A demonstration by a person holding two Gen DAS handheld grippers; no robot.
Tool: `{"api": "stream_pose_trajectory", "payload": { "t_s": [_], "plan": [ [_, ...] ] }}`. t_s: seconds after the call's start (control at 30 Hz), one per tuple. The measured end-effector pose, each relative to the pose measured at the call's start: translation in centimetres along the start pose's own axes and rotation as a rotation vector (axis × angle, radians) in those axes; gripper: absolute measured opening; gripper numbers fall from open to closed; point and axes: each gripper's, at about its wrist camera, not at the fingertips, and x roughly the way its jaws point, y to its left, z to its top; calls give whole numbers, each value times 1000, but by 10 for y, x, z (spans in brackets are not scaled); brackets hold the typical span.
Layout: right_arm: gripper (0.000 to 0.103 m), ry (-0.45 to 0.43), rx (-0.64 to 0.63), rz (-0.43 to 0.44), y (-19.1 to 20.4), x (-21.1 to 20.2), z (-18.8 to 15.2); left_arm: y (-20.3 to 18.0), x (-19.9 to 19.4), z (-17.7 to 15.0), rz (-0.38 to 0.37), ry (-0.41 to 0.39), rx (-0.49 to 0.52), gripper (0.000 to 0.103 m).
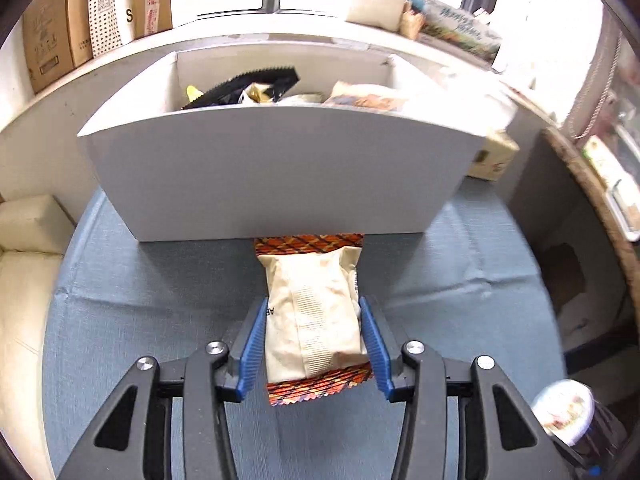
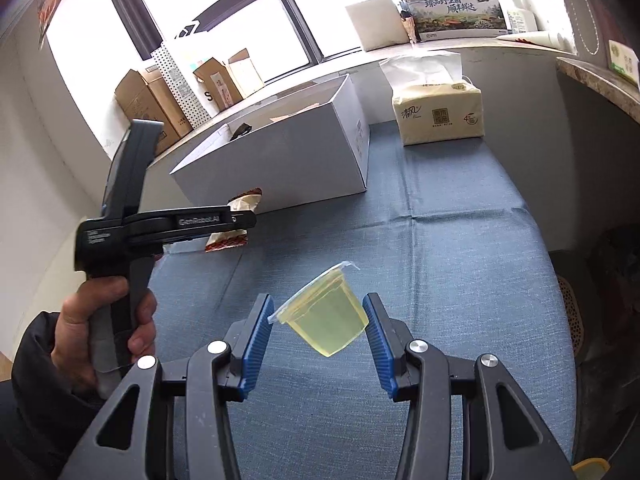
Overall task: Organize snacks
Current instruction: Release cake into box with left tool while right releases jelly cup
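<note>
My left gripper point(image 1: 314, 312) is shut on a cream snack packet point(image 1: 316, 312) with orange patterned ends, just in front of the white divided box point(image 1: 280, 168). The box holds several snacks, among them a black packet point(image 1: 244, 84). My right gripper point(image 2: 318, 312) has its blue pads beside a yellow jelly cup point(image 2: 326, 318) tilted on its side; the cup touches the pads on both sides and looks lifted off the blue cloth. The left gripper point(image 2: 244, 216) with the packet point(image 2: 230, 240) also shows in the right wrist view, beside the box point(image 2: 288, 152).
A blue cloth point(image 2: 440, 248) covers the table. A tissue pack point(image 2: 438, 114) stands behind the box on the right. Cardboard boxes point(image 2: 160, 100) and a printed carton point(image 2: 456, 16) sit on the window sill. A round-lidded jar point(image 1: 568, 408) is at my lower right.
</note>
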Motion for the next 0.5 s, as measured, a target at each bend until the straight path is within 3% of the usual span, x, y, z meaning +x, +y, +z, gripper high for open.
{"api": "stream_pose_trajectory", "payload": {
  "t_s": [0.17,0.27,0.5],
  "plan": [
    [50,-2,-5,31,11,4,7,8,-59,-4,-45,-68,78,50],
    [50,-1,-32,37,22,10,17,12,-81,2,-34,-106,101,50],
    [50,-21,-112,65,49,24,61,37,-92,45,-41,-150,83,51]
  ]
}}
